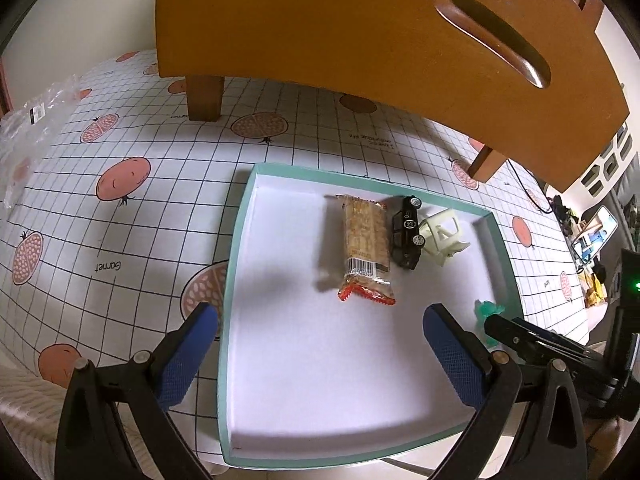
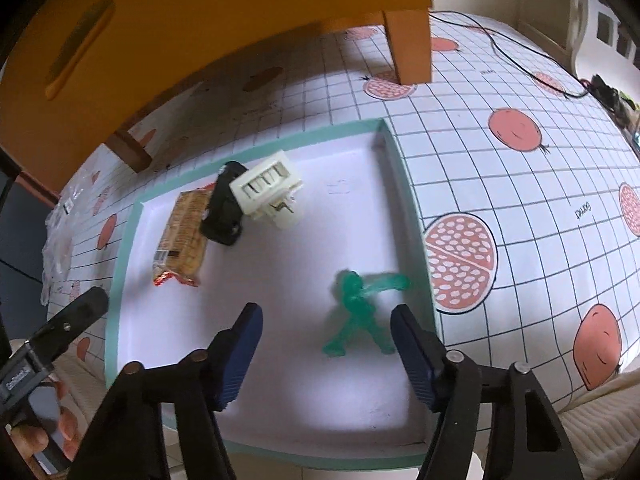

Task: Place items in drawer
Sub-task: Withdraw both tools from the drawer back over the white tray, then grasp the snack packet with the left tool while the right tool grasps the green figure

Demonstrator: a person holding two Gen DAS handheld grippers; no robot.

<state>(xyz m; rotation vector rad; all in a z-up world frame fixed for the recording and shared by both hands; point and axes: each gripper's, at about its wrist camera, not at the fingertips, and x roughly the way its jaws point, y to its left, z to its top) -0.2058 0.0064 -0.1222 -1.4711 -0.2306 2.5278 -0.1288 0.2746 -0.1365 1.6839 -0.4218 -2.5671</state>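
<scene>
A shallow white tray with a teal rim (image 1: 235, 240) (image 2: 408, 200) lies on the table. It holds a snack bar packet (image 1: 366, 240) (image 2: 184, 232), a black toy car (image 1: 408, 236) (image 2: 222, 212), a cream toy vehicle (image 1: 442, 236) (image 2: 268, 192) and a green translucent figure (image 1: 486, 308) (image 2: 360, 308). My left gripper (image 1: 320, 312) hangs open over the tray's near left part, holding nothing. My right gripper (image 2: 326, 312) is open, and the green figure lies just ahead, nearer its right finger (image 2: 416, 352). A wooden drawer unit (image 1: 360, 40) (image 2: 160, 40) with a slot handle (image 1: 492, 36) stands behind.
A pomegranate-print checked tablecloth (image 1: 132, 220) (image 2: 520, 208) covers the table. The wooden unit stands on short legs (image 1: 205, 98) (image 2: 408, 44). A crumpled clear plastic bag (image 1: 28, 136) lies far left. A black cable (image 2: 520, 64) runs across the far right. A hand (image 2: 36, 436) shows lower left.
</scene>
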